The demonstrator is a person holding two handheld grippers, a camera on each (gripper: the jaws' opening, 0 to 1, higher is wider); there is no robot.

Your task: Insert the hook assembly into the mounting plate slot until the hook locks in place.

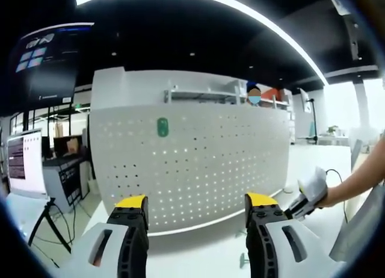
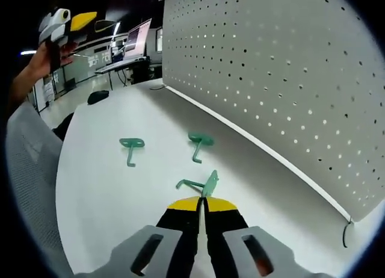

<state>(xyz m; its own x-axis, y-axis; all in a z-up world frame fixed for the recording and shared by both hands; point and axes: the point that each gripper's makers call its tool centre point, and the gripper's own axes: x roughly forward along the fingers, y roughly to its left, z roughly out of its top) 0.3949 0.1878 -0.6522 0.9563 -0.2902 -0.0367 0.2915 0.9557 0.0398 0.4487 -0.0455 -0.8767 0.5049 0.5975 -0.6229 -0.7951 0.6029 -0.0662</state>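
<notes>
Jaws of the right gripper (image 2: 202, 201) pinch one green hook (image 2: 204, 185) by its plate just above the table (image 2: 102, 194), leaving its prong free for the pegboard (image 2: 283, 67), while the left gripper (image 1: 195, 207) hangs open, facing that board.

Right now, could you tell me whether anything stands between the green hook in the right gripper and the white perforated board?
Nothing visible does. The right gripper is shut on the green metal hook, and only bare white table lies between it and the white perforated board.
</notes>
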